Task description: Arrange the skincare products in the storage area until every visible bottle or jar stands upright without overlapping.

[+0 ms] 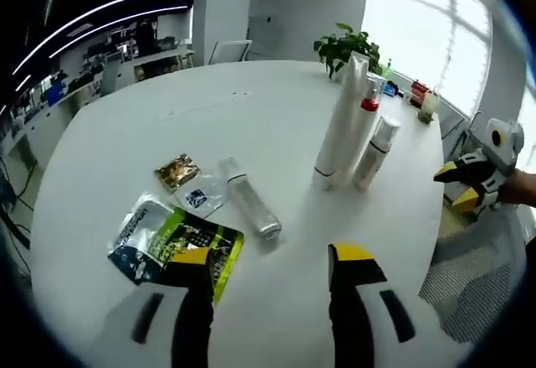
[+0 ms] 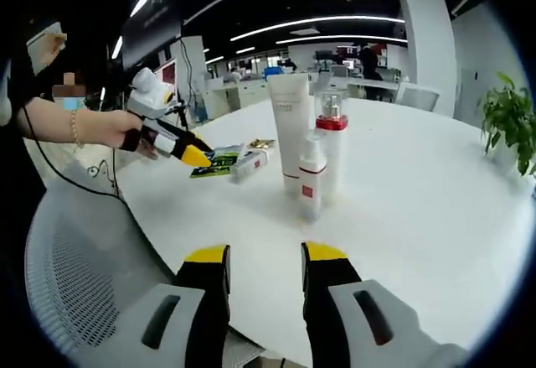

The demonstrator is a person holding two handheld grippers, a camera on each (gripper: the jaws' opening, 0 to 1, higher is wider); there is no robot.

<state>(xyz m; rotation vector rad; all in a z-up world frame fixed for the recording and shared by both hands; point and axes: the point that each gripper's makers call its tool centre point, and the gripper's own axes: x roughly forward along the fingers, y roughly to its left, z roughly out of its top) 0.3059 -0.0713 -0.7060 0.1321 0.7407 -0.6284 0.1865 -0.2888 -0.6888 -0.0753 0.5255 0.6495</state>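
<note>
Three upright: tall white tube [image 1: 342, 116], red-collared bottle [image 1: 366, 125], small white bottle [image 1: 376, 152], clustered touching near the round bench's [image 1: 251, 108] right edge. Lying flat mid-bench: silver bottle [image 1: 249, 199], beside green sachet [image 1: 180, 242], gold sachet [image 1: 177, 171] and clear sachet [image 1: 201, 196]. Broad bare surface beyond. Left tongs [image 1: 272, 261] spread, empty, over the near rim. Right tongs [image 2: 262, 259] spread, empty, off the bench edge above a mesh chair [image 2: 84, 276].
</note>
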